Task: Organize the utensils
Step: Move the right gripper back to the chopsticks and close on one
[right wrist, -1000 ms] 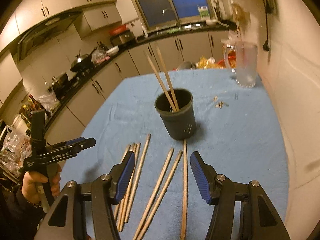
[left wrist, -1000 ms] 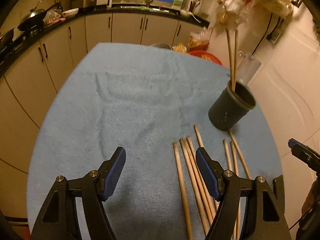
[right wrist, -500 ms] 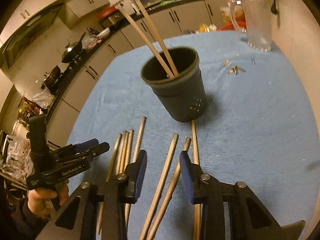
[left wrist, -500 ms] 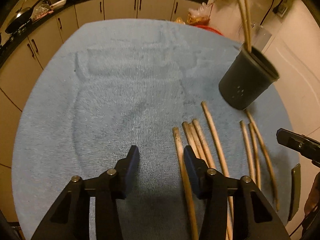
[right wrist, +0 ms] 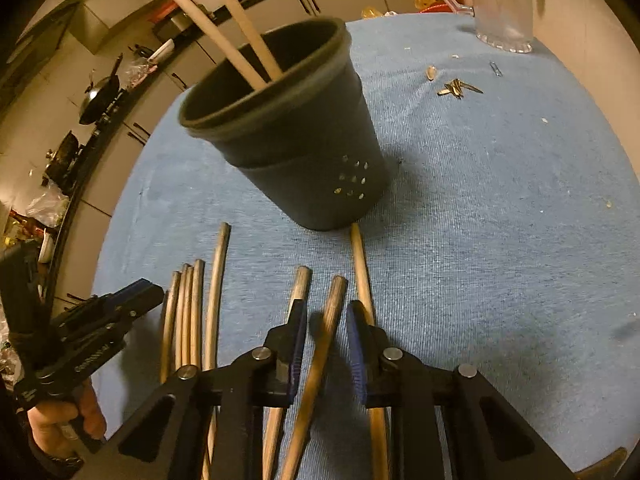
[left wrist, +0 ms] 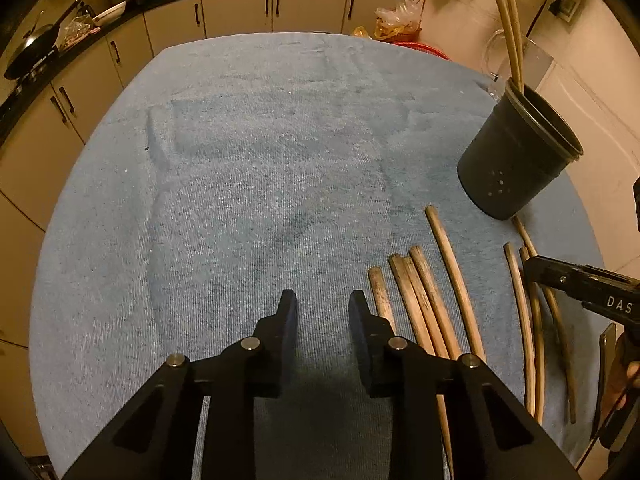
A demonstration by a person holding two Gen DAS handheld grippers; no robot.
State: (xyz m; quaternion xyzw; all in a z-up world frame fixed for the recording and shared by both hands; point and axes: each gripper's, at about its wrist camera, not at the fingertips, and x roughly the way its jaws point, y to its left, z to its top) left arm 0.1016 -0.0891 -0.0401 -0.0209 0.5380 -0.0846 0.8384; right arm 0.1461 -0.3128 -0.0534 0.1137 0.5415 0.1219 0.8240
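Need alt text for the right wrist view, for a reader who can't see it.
The right hand-held gripper straddles one chopstick lying on a blue cloth, jaws narrowly open around it. Ahead stands a dark cup holding two chopsticks; more lie loose beside, and the left hand-held gripper hovers at left.

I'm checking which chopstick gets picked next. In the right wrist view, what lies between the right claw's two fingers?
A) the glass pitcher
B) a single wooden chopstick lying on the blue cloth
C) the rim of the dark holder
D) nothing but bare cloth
B: the right claw straddles one wooden chopstick lying on the blue cloth, its fingers apart on either side; the dark holder stands farther ahead.
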